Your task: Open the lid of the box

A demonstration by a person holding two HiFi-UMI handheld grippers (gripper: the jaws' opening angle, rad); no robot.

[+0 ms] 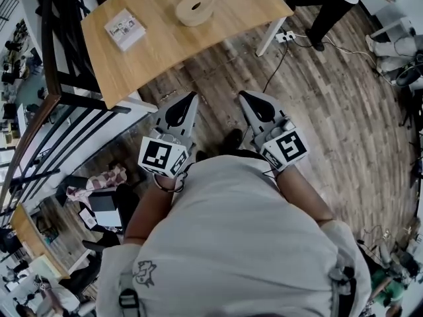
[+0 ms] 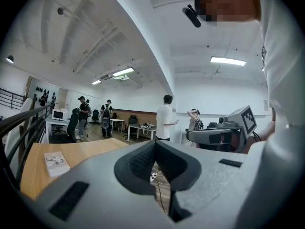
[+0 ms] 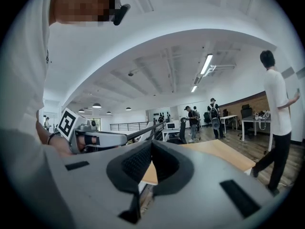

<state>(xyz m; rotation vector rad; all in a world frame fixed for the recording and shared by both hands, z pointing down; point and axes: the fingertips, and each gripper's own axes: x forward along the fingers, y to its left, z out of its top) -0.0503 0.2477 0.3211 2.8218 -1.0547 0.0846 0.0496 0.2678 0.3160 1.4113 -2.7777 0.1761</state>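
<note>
Two claws pressed together and empty: left grey plastic claw (image 1: pixel 191 98), right grey plastic claw (image 1: pixel 242 96).

They point out side by side over the brown wooden floor (image 1: pixel 330 111). The small flat white box with pictures on its lid (image 1: pixel 124 28) lies on the light wooden surface (image 1: pixel 158 58), well apart from both claws and near a round cream ring (image 1: pixel 194 8). The box looks light and made of thin card, so it may slide away or bend if it is pushed hard. I think one claw should hold the bottom part still at its side. The other should pinch the edge of the lid and lift it gently.
</note>
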